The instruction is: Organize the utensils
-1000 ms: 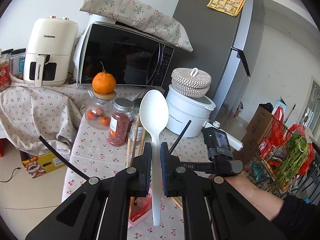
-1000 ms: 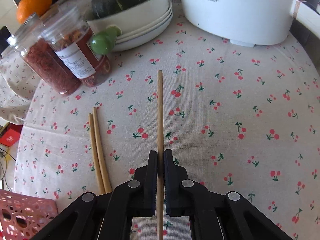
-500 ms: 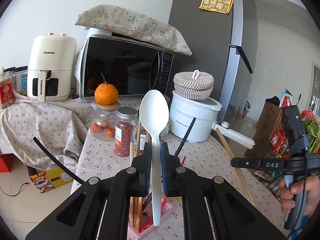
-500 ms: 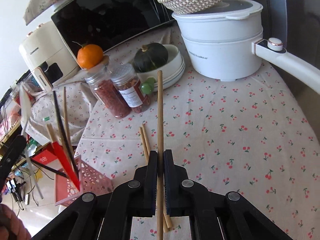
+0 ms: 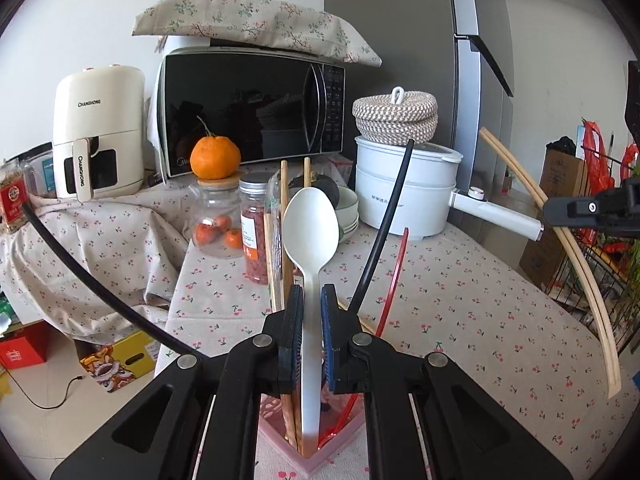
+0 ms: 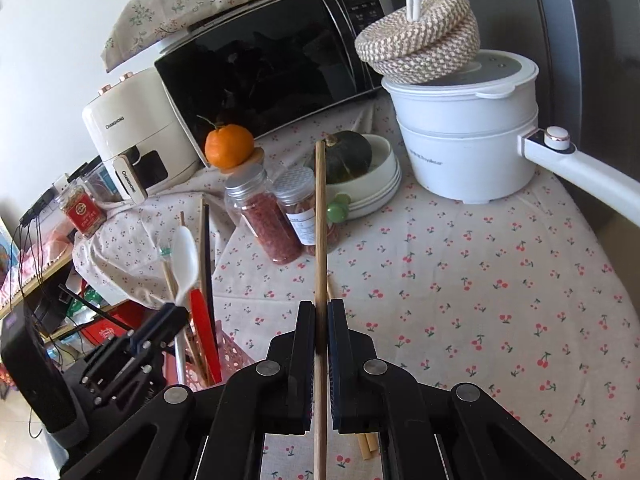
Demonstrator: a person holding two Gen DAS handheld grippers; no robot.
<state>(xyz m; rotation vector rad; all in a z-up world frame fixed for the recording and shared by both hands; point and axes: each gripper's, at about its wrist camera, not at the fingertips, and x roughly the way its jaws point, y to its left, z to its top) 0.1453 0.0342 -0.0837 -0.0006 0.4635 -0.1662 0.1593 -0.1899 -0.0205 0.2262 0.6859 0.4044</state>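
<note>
Left wrist view: my left gripper (image 5: 311, 306), level above the pink holder (image 5: 310, 454), clamps the upright white spoon (image 5: 310, 232), its handle tip inside; my right gripper (image 6: 319, 322), raised over the tablecloth (image 6: 480, 280), pinches one wooden chopstick (image 6: 320, 208)

Orange (image 6: 229, 146) on a jar (image 6: 262, 216) — microwave (image 6: 272, 64) behind; pot (image 6: 464, 132) right of bowls (image 6: 380, 188).

Two jars (image 6: 264, 220) (image 6: 304, 208), one white spoon (image 5: 310, 220), one orange (image 5: 215, 158).

White spoon (image 5: 310, 224), pink holder (image 5: 308, 454) — cloth (image 6: 480, 280) cherry-printed (red on cream).
</note>
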